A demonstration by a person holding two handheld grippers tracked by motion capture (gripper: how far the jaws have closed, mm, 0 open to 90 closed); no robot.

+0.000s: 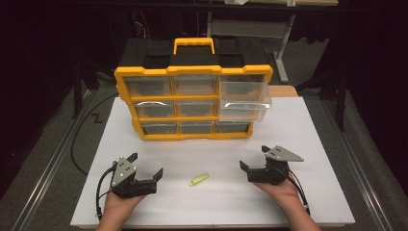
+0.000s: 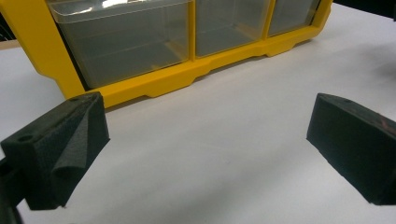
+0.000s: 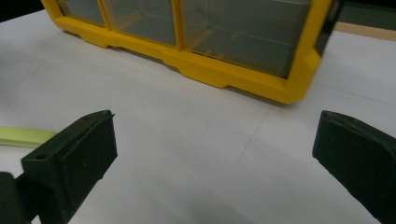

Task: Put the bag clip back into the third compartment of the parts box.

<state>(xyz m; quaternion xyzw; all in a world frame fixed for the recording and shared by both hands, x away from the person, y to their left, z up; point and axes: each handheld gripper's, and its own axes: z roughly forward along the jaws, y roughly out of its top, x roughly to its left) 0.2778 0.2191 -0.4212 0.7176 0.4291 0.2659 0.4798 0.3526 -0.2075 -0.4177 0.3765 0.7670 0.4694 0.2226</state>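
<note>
A yellow organiser box (image 1: 192, 102) with clear drawers stands upright at the back of the white table. Its top-right drawer (image 1: 244, 98) is pulled out toward me. A small yellow-green stick (image 1: 198, 180) lies on the table between my two hands. My left gripper (image 1: 146, 165) rests near the front left, jaws wide open and empty. My right gripper (image 1: 255, 158) rests near the front right, also open and empty. The stick's end (image 3: 23, 136) peeks past the left jaw in the right gripper view. The box's lower drawers (image 2: 140, 39) face the left gripper.
The white table top (image 1: 298, 144) ends at a front edge just behind my hands. Metal rails run along the floor on both sides. A cable (image 1: 84, 139) trails off the table's left side. A grey stand (image 1: 281, 43) is behind the box.
</note>
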